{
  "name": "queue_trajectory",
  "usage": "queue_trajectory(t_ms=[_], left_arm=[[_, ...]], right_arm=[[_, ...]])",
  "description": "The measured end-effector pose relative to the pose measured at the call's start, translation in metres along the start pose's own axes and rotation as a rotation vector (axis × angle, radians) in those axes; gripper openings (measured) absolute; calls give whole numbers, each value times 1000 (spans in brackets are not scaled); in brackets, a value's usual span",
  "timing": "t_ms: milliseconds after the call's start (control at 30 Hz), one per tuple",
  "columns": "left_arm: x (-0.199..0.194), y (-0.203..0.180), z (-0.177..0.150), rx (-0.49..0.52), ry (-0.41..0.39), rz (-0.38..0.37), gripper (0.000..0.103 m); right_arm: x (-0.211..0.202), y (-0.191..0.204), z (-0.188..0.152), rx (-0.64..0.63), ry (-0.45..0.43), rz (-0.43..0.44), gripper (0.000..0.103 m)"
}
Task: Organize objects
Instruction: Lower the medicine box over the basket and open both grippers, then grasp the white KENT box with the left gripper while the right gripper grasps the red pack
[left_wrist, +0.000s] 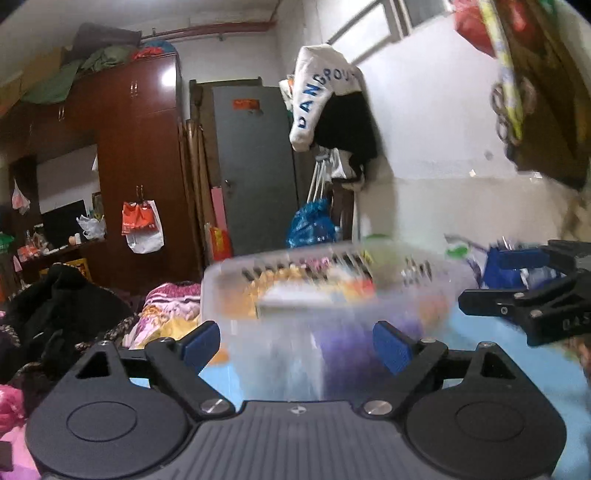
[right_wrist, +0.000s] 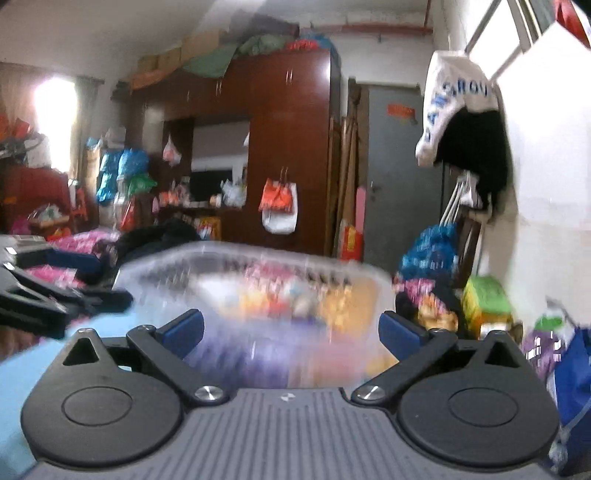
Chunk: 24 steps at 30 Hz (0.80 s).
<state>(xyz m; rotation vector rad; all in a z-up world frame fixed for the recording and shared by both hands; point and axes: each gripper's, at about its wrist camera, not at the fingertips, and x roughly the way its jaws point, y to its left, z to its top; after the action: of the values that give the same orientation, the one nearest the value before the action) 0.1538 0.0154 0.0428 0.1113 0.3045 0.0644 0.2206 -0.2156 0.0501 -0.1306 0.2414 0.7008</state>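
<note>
A clear plastic storage box (left_wrist: 332, 291) full of colourful small items stands on a light blue surface (left_wrist: 509, 365), blurred by motion. My left gripper (left_wrist: 297, 345) is open, its blue pads apart in front of the box's near wall. The box also shows in the right wrist view (right_wrist: 258, 288). My right gripper (right_wrist: 291, 334) is open, also right in front of the box. My right gripper appears at the right edge of the left wrist view (left_wrist: 524, 302); my left gripper appears at the left edge of the right wrist view (right_wrist: 55, 291). Neither holds anything.
A dark red wardrobe (left_wrist: 140, 147) and a grey door (left_wrist: 255, 166) stand behind. A bed with floral bedding (left_wrist: 166, 314) and dark clothes lies left. Bags, among them a blue one (right_wrist: 576, 369) and a green one (right_wrist: 487, 299), crowd the right by the white wall.
</note>
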Motion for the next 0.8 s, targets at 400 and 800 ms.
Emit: queue_trajectory(t_ms=[400, 800], left_arm=[[11, 25, -53, -125, 160, -36, 92], [25, 16, -62, -85, 225, -21, 88]], right_arm=[[37, 10, -21, 52, 196, 25, 103], [68, 26, -27, 37, 241, 45, 103]])
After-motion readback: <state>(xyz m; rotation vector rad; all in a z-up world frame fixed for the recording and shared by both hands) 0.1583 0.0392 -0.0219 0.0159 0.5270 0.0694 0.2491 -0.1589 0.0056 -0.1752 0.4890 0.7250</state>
